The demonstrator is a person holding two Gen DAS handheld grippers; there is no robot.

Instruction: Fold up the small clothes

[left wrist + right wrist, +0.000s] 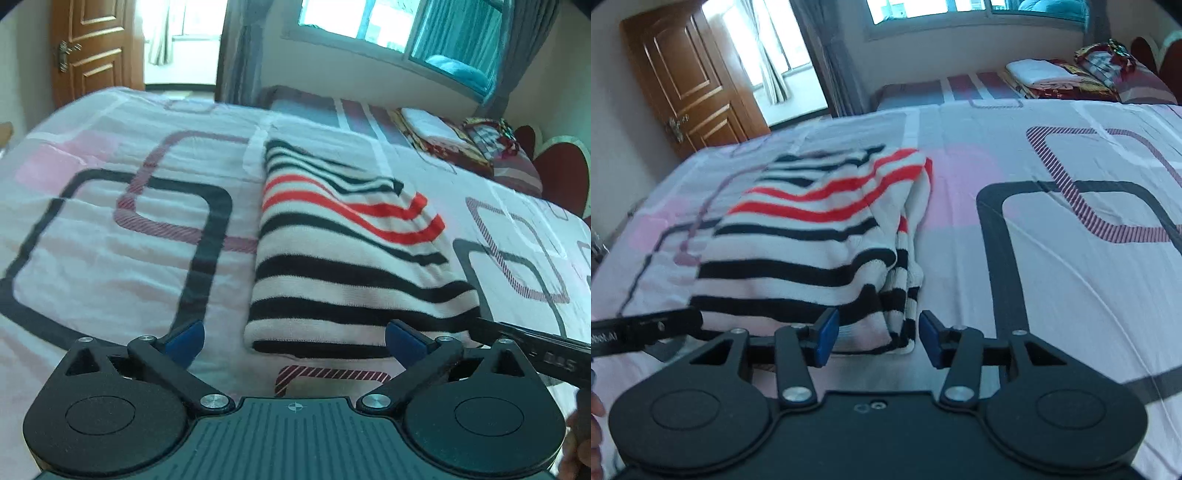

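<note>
A white knit garment (347, 258) with black and red stripes lies folded into a long strip on the bed. It also shows in the right wrist view (820, 236). My left gripper (294, 341) is open wide, its blue pads on either side of the garment's near end, just above it. My right gripper (875, 339) is open, its blue pads astride the garment's near right corner, where the folded layers hang loose. Neither gripper holds anything.
The bed sheet (129, 229) is pink and white with dark loop patterns. Folded bedding and pillows (1071, 77) are stacked at the far end by the headboard. A wooden door (687, 77) and a window (399, 26) lie beyond the bed. The other gripper's bar (532, 347) crosses at the right.
</note>
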